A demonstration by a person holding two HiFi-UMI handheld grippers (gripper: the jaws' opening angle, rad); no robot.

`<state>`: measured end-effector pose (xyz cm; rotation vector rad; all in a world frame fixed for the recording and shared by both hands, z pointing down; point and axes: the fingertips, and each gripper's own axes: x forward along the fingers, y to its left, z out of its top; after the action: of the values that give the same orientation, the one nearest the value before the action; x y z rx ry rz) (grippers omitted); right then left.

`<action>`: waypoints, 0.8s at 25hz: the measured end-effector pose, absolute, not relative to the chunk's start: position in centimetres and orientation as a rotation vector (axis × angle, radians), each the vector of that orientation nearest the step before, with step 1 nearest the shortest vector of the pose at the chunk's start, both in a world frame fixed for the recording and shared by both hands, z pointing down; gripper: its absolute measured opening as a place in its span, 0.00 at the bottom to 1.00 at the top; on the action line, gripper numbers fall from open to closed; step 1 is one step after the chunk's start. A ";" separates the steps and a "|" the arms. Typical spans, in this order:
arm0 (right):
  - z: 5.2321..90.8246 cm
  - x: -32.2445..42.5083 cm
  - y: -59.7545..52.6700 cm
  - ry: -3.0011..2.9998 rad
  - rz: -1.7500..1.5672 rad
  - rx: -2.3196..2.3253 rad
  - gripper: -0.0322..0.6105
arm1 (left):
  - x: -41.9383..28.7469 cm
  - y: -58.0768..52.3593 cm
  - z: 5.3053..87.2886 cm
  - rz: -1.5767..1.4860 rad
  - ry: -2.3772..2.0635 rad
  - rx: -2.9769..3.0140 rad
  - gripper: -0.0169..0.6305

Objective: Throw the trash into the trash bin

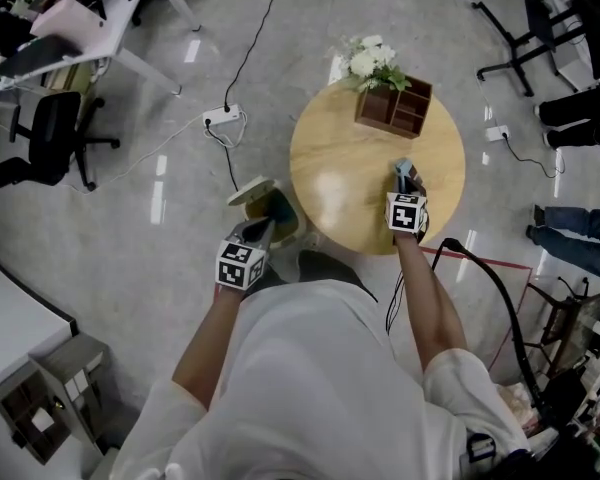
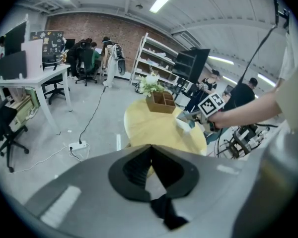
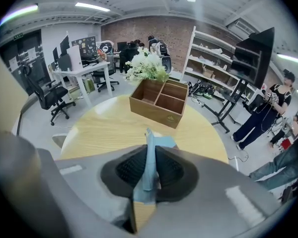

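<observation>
My right gripper point(image 1: 404, 172) is over the near right part of the round wooden table point(image 1: 340, 158), shut on a thin pale blue piece of trash point(image 3: 148, 165) that stands on edge between its pads and sticks out past the tips. From the left gripper view, that gripper point(image 2: 188, 121) shows above the table with the blue piece point(image 2: 190, 125) in it. My left gripper point(image 1: 262, 228) is off the table's left edge, just above a small bin point(image 1: 261, 198) with a beige top and a teal inside. Its jaws point(image 2: 149, 150) meet at the tips with nothing between them.
A wooden compartment box point(image 1: 393, 107) with white flowers point(image 1: 372, 60) stands at the table's far edge. A power strip point(image 1: 223, 118) and cables lie on the floor to the left. An office chair point(image 1: 52, 133) is far left. Seated people's legs point(image 1: 570, 230) are on the right.
</observation>
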<state>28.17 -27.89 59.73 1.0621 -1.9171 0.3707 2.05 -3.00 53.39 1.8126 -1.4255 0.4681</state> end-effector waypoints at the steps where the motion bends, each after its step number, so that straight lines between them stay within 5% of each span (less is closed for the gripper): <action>1: 59.6 27.9 -27.6 -1.921 0.377 1.063 0.12 | 1.9 -2.9 53.3 0.467 -1.425 1.817 0.03; 20: 56.4 20.2 -20.8 -1.982 0.348 0.981 0.12 | -2.5 1.3 51.4 0.464 -1.409 1.843 0.03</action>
<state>20.15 -20.76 56.38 0.9812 -1.9819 0.3482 -2.49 1.28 51.44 1.8426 -1.4087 0.4640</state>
